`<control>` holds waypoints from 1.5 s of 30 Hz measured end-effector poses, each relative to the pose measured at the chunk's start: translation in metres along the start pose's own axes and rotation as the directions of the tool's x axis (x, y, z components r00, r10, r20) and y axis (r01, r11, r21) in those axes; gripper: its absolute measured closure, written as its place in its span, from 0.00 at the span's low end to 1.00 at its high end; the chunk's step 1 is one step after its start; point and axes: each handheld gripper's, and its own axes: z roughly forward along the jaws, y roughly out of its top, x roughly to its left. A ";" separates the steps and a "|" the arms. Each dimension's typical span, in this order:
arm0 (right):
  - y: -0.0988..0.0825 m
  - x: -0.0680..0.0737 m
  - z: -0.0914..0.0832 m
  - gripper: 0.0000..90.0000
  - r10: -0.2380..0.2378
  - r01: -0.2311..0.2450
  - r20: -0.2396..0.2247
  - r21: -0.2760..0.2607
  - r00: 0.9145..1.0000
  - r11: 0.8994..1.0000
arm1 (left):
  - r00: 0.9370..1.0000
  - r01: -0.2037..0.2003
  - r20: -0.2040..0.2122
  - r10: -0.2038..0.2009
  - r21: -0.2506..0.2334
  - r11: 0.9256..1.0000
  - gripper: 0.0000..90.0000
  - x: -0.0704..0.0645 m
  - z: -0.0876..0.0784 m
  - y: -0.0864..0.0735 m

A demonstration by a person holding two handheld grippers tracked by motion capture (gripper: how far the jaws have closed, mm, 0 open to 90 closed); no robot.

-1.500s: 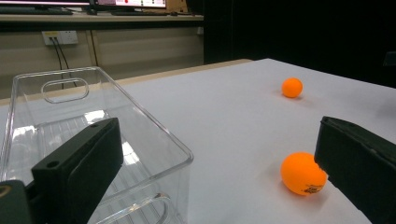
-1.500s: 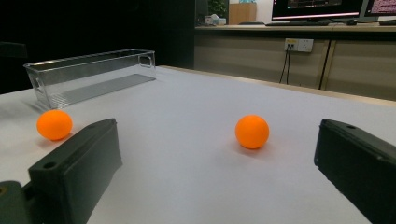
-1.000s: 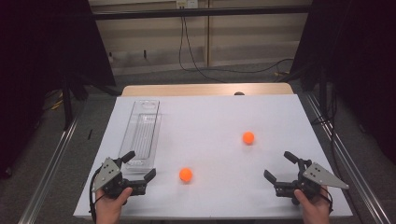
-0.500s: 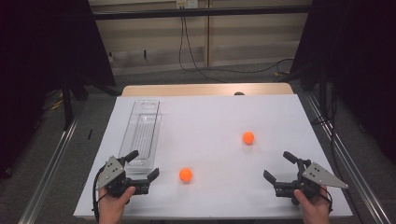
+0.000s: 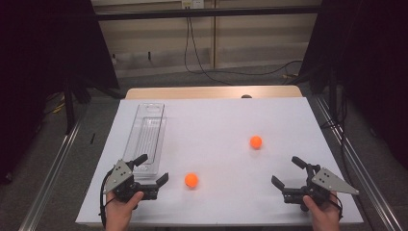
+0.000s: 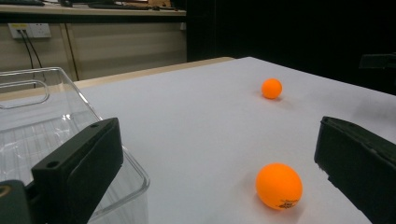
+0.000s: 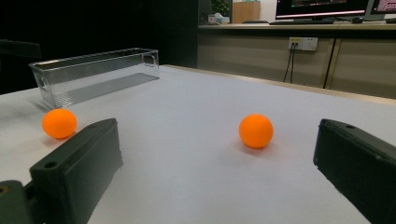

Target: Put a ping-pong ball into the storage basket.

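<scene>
Two orange balls lie on the white table. The near ball sits just right of my left gripper, which is open and holds nothing. The far ball rests ahead and left of my right gripper, also open and empty. A clear plastic tray stands empty along the left side; my left gripper's upper jaw overlaps its near end.
The white sheet covers the table, with a wooden edge at the back. Metal rails run along both sides. Dark curtains and floor cables lie beyond.
My left gripper has shifted slightly rightward toward the near ball. The balls, the tray and the right gripper have stayed where they were.
</scene>
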 end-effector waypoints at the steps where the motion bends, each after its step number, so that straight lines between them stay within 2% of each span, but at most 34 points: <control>1: 0.000 0.000 0.000 0.01 0.000 0.000 0.000 0.000 1.000 1.000 | 1.000 0.005 0.002 -0.005 -0.003 1.000 0.01 -0.001 0.001 0.000; 20: 0.000 0.001 0.000 0.01 -0.001 0.001 -0.003 0.000 1.000 1.000 | 0.999 0.003 0.042 -0.004 0.012 1.000 0.01 -0.009 0.013 0.004; 28: 0.000 0.000 -0.001 0.01 -0.004 0.004 -0.001 -0.003 1.000 1.000 | 0.999 -0.005 0.052 0.003 0.032 0.999 0.01 -0.012 0.018 0.005; 34: 0.000 0.001 0.000 0.01 -0.007 0.007 -0.005 -0.001 1.000 1.000 | 0.999 0.014 0.045 -0.016 0.042 0.999 0.01 -0.015 0.023 0.005; 35: 0.000 0.001 0.000 0.01 -0.008 0.008 -0.006 0.000 1.000 1.000 | 0.999 -0.005 0.053 0.002 0.049 0.999 0.01 -0.014 0.023 0.005; 38: 0.000 0.001 0.000 0.01 -0.006 0.006 -0.005 0.000 1.000 1.000 | 0.998 -0.013 0.067 0.010 0.048 0.999 0.01 -0.017 0.025 0.006; 45: 0.000 0.001 0.000 0.01 -0.007 0.007 -0.006 0.000 1.000 1.000 | 0.997 -0.007 0.076 0.003 0.059 0.998 0.01 -0.022 0.031 0.007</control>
